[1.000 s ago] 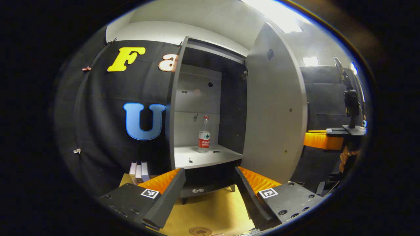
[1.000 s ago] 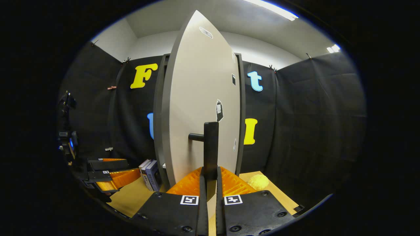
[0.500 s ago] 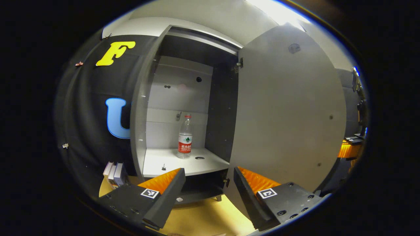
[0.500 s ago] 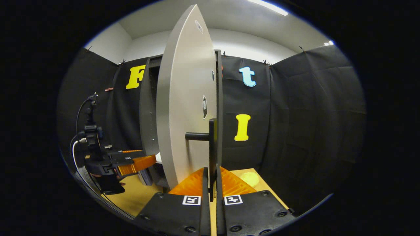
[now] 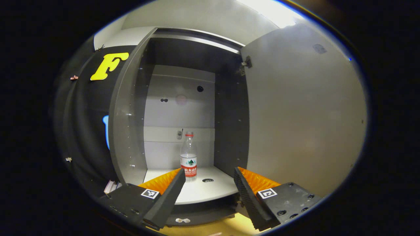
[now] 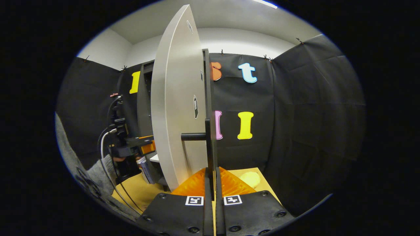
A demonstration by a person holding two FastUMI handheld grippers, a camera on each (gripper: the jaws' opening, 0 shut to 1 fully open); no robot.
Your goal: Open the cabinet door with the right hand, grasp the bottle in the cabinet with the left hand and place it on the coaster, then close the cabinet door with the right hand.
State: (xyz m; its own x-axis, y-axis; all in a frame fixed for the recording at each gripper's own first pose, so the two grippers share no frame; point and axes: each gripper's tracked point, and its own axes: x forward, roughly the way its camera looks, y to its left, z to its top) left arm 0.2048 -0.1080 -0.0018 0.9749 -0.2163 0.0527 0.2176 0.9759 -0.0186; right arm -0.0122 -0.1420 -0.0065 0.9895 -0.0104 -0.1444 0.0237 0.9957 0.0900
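With the cabinet (image 5: 131, 108) as landmark: upright on its pale shelf (image 5: 200, 190), toward the back, a clear bottle (image 5: 188, 161) with red cap and red label, writing too small to read. Before that shelf, left gripper (image 5: 207, 185) spread wide, empty. Right of the cabinet, door (image 6: 175, 108) swung open, right gripper (image 6: 211, 183) clamped on its black handle (image 6: 210, 144).

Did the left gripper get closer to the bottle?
Yes. The left gripper has moved toward the cabinet; its fingertips now reach the shelf edge, bottle just ahead.
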